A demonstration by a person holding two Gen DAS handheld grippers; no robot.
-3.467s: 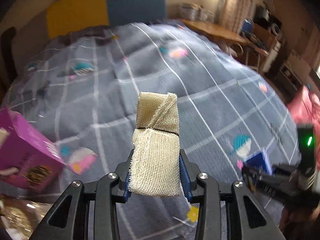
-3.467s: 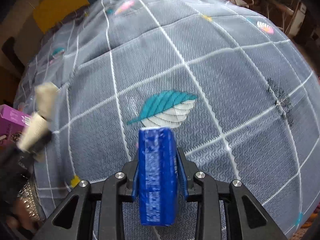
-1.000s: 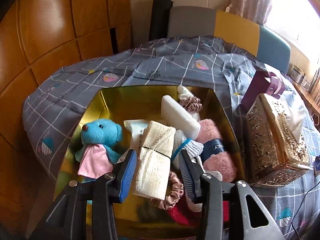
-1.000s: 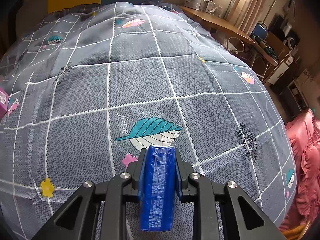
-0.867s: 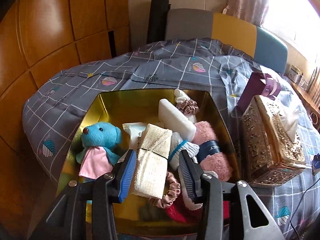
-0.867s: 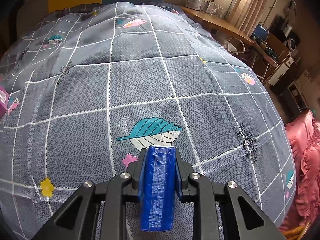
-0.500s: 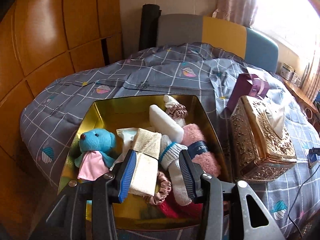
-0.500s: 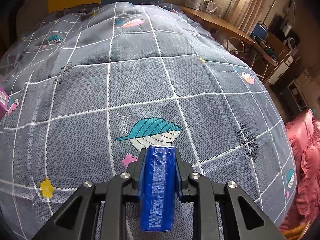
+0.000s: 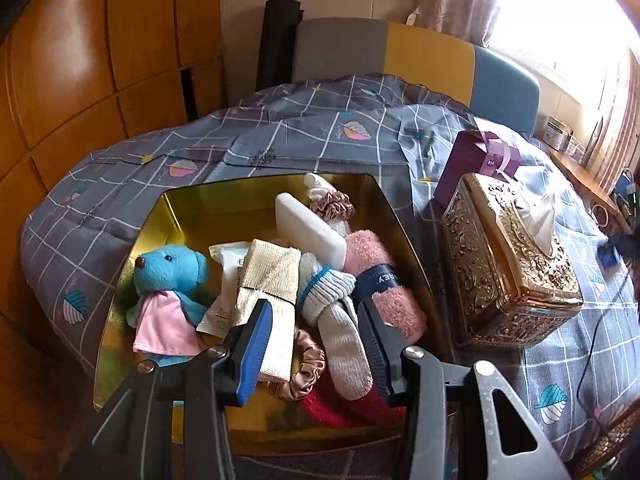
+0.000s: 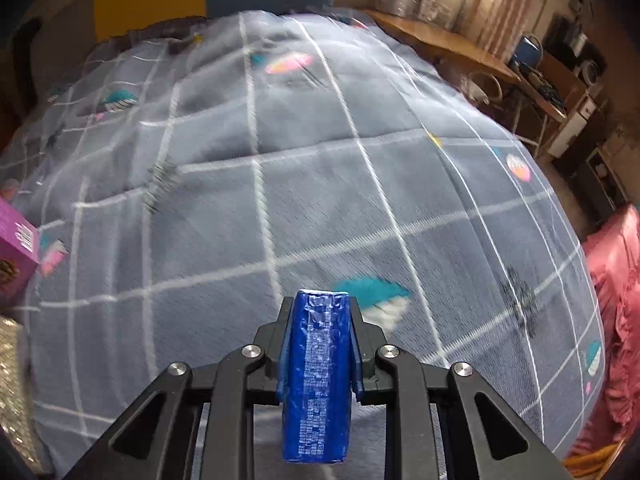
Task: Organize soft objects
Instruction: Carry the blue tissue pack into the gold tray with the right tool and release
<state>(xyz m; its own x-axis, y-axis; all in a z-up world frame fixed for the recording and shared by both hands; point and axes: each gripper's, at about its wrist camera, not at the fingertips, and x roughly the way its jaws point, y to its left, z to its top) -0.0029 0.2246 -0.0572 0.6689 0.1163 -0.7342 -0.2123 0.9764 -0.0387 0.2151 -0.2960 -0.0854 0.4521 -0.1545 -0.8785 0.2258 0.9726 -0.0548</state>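
Our left gripper (image 9: 316,344) hangs w/ jaws spread, nothing between them; beige gauze roll (image 9: 272,280) lies just past them in the gold box (image 9: 224,204), bear at 9 o'clock. Our right gripper (image 10: 318,344) clamps the blue pack (image 10: 318,376) over the quilt (image 10: 280,184); we reckon it's the last one left.

The gold tin (image 9: 192,216) has glossy, mirror-like metal walls. In it lie a coarse open-weave gauze roll (image 9: 268,280), a plush blue teddy bear (image 9: 168,272), a fluffy pink towel (image 9: 376,276), a ribbed knit sock (image 9: 340,320) and a shiny satin scrunchie (image 9: 308,368). The tissue box (image 9: 508,264) looks embossed and metallic. The blue packet (image 10: 318,376) is glossy crinkled plastic film. The bedspread (image 10: 320,184) is matt woven cloth.
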